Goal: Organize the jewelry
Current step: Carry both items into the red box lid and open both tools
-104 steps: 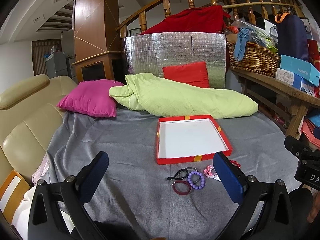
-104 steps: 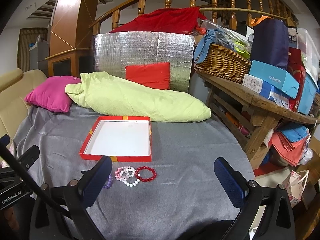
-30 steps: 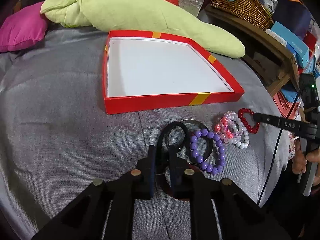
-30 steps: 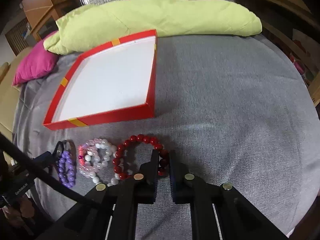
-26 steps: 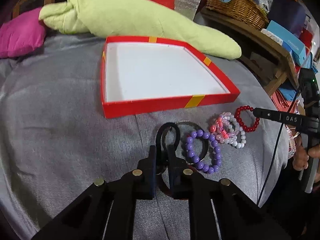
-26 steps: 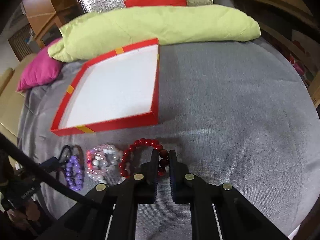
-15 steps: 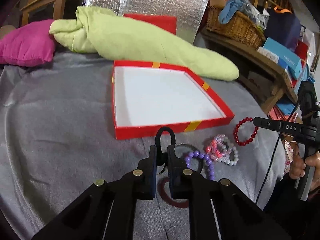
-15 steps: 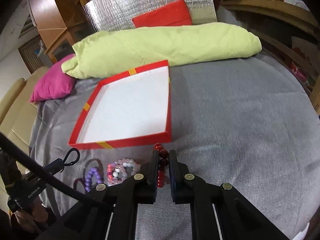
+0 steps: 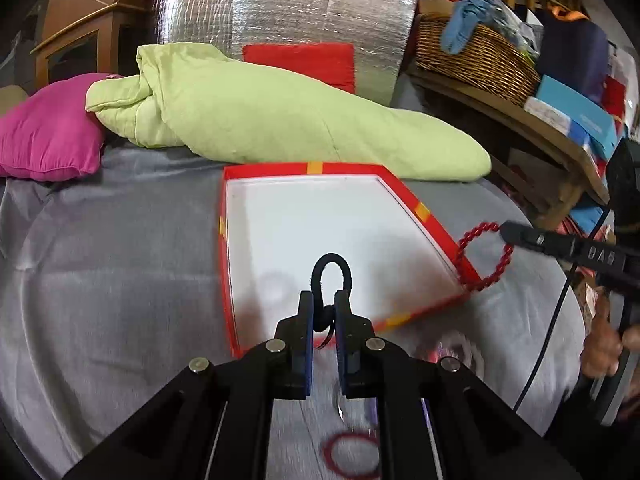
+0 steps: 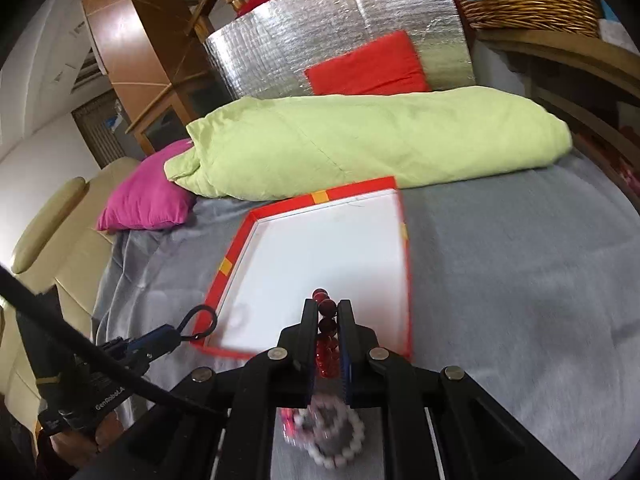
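Note:
My left gripper (image 9: 324,300) is shut on a black cord loop (image 9: 344,268), held in the air over the near edge of the red box lid (image 9: 304,168) with a white inside. The right gripper (image 10: 325,314) is shut on a red bead bracelet (image 10: 320,294), which hangs over the lid's near right corner (image 10: 406,280). The left wrist view shows that bracelet (image 9: 486,256) dangling from the right gripper's tip. The left gripper (image 10: 176,336) with its loop (image 10: 200,322) shows at the lid's left corner. Pink and white bead bracelets (image 10: 324,432) and a dark red ring (image 9: 352,456) lie on the grey cloth.
A rolled green quilt (image 9: 280,116) lies behind the lid, with a magenta pillow (image 9: 48,128) to its left and a red cushion (image 9: 300,60) against a silver foil panel. A wooden bench with a wicker basket (image 9: 476,56) runs along the right. A beige sofa (image 10: 52,216) borders the left.
Both grippers have risen off the cloth with their pieces and moved forward over the lid's near edge. The purple, pink and white bracelets stayed on the cloth.

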A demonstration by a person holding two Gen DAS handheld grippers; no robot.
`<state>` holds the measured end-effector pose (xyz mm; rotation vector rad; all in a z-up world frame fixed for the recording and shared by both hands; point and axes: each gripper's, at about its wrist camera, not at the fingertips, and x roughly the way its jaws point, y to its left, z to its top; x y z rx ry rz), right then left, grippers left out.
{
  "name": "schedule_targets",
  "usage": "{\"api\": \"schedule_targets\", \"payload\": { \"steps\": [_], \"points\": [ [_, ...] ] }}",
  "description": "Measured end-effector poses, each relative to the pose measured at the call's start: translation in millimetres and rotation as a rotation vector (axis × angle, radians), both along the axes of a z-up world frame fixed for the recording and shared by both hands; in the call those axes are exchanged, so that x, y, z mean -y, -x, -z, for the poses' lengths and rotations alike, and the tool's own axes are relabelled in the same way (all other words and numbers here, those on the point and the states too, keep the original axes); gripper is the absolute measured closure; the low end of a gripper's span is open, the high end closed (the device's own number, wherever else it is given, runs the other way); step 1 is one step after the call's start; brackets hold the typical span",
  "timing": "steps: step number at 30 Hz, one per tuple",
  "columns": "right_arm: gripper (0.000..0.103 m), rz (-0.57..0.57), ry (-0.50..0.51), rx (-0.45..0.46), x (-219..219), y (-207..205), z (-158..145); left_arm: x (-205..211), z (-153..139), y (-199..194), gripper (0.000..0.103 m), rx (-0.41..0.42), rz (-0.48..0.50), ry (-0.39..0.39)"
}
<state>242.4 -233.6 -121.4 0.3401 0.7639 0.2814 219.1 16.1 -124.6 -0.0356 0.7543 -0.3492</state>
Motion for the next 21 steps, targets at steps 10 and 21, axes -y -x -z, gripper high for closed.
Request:
{"api": "schedule_targets", "payload": {
  "steps": [10, 21],
  "points": [
    [0.092, -0.017, 0.034, -0.117, -28, -64, 37, -1, 34, -39, 0.093, -0.084, -0.067, -0.018],
    [0.092, 0.022, 0.055, -0.177, -17, -71, 50, 8, 43, -51, 0.088, -0.099, -0.081, -0.071]
  ]
}}
